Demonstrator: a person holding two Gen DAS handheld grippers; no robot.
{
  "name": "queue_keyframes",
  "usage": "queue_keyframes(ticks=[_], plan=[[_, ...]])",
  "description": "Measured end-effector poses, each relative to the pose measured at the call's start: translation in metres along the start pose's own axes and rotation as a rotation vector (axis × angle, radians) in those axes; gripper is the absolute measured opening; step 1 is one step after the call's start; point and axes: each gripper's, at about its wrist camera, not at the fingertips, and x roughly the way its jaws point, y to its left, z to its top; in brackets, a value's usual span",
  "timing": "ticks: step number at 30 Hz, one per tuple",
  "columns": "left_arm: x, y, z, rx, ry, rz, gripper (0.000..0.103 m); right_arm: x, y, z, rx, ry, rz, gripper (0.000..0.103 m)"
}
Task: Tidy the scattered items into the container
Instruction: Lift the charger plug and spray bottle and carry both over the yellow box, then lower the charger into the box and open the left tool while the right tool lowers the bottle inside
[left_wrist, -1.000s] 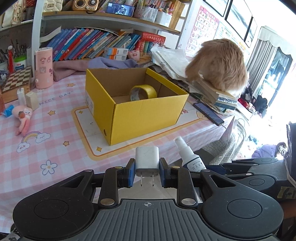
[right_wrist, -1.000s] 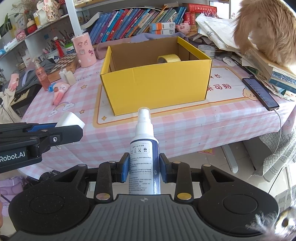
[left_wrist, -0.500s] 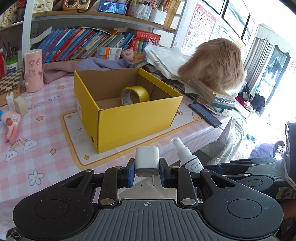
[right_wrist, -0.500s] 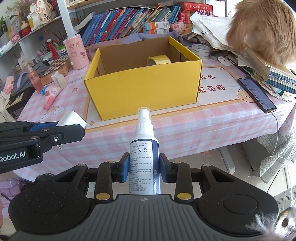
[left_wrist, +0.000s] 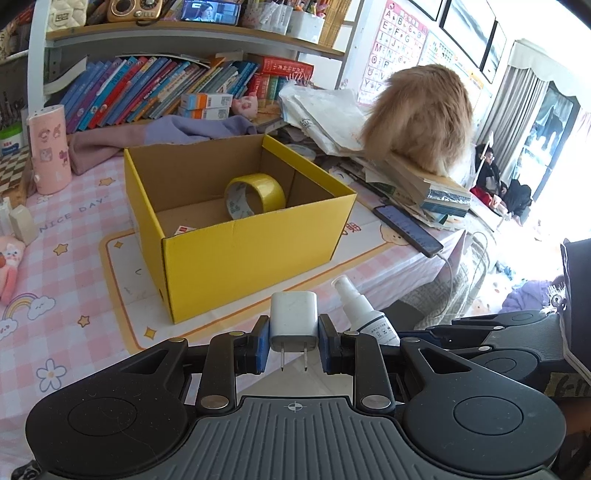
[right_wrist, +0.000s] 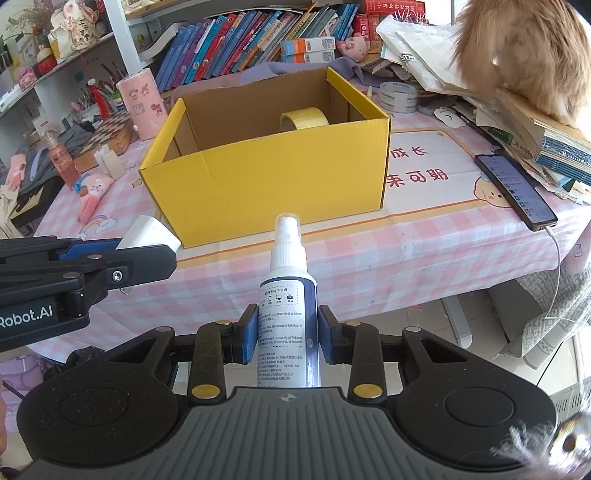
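Note:
An open yellow cardboard box (left_wrist: 243, 254) (right_wrist: 273, 184) stands on the pink checked table, with a yellow tape roll (left_wrist: 255, 195) (right_wrist: 304, 119) inside it. My left gripper (left_wrist: 294, 345) is shut on a white plug charger (left_wrist: 294, 319), prongs pointing back at the camera, held off the table's front edge, short of the box. The charger also shows in the right wrist view (right_wrist: 149, 233). My right gripper (right_wrist: 288, 334) is shut on a white spray bottle (right_wrist: 288, 295), nozzle pointing at the box. The bottle also shows in the left wrist view (left_wrist: 364, 314), just right of the charger.
A black phone (left_wrist: 406, 229) (right_wrist: 515, 190) lies right of the box, by a stack of books and papers with a furry orange cat (left_wrist: 421, 118) on top. A pink cup (left_wrist: 50, 151), a pink plush toy (right_wrist: 92, 194) and a clear tape roll (right_wrist: 399, 96) sit on the table.
Both grippers have come closer to the box with their loads; the box looks larger and nearer to the middle of both views. Both grips are unchanged.

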Motion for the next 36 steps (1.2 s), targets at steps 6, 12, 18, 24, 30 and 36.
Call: queue_keyframes(ticks=[6, 12, 18, 24, 30, 36], plan=[[0.007, -0.007, 0.008, 0.003, -0.006, 0.006, 0.025, 0.004, -0.011, 0.01, -0.01, 0.0, 0.012, 0.031], [0.015, -0.013, 0.021, 0.009, -0.036, 0.015, 0.025, 0.007, -0.023, 0.025, -0.029, -0.018, 0.019, 0.031], [0.018, -0.018, 0.045, 0.019, -0.102, 0.024, 0.025, 0.002, -0.035, 0.054, -0.072, -0.09, 0.036, 0.031], [0.018, -0.016, 0.076, 0.021, -0.18, 0.066, 0.025, 0.001, -0.039, 0.09, -0.122, -0.158, 0.092, 0.031], [0.02, -0.008, 0.1, 0.017, -0.232, 0.138, 0.025, 0.008, -0.038, 0.126, -0.164, -0.21, 0.15, 0.031], [0.031, 0.004, 0.116, 0.001, -0.242, 0.208, 0.025, 0.025, -0.036, 0.159, -0.2, -0.245, 0.186, 0.031]])
